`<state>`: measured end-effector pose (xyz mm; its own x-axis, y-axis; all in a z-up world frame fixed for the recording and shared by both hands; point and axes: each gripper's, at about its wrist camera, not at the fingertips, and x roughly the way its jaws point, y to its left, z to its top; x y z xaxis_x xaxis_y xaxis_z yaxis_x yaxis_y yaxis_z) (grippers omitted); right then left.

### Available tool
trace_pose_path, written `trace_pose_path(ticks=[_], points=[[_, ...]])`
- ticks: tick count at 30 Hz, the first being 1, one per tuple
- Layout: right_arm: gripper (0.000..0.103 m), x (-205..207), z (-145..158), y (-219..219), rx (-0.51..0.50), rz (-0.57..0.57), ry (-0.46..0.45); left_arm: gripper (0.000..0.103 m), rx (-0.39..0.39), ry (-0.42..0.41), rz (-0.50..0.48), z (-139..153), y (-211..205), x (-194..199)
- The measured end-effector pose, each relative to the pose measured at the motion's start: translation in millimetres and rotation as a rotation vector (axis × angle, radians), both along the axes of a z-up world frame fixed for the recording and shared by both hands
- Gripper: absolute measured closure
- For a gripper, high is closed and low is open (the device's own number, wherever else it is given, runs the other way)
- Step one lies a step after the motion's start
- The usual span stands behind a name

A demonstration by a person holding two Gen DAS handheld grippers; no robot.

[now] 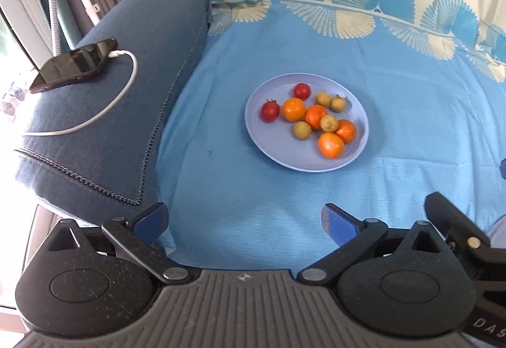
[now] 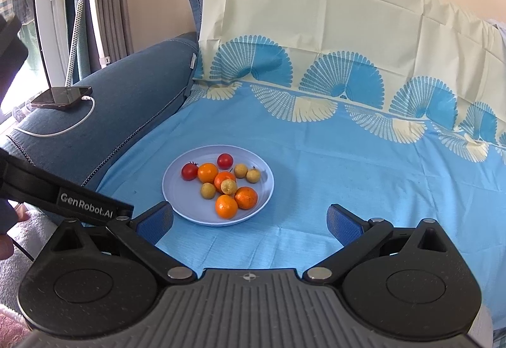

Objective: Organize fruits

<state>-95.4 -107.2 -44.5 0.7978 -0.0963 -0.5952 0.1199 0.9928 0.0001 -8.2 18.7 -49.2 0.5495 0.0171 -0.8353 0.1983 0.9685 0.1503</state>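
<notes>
Fruits sit together on a pale blue plate [image 1: 272,142] on the blue sheet [image 1: 395,95]: two red tomatoes [image 1: 269,111] at 10 o'clock, four oranges [image 1: 294,109] across the middle toward 5 o'clock, and small yellow-green fruits [image 1: 323,98] at 1 o'clock, one resting partly over an orange. Both the left gripper [image 1: 245,223] and right gripper [image 2: 249,223] hover near the plate, fingers spread wide, holding nothing. A phone [image 1: 74,65] with a white cable [image 1: 104,107] lies on the sofa arm at 9 o'clock, its far end cut off.

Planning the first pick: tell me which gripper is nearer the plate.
Right. The right gripper hangs open just short of the plate; the left gripper, also open, is farther back from it.
</notes>
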Motion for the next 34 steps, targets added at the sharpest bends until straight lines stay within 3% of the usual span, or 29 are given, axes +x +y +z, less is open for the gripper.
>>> trace_pose_path(ticks=[34], points=[[0.001,14.1,-2.9,-2.0,-0.001,-0.003,0.014,0.000,0.014,0.006,0.020,-4.5,-4.6,12.3]])
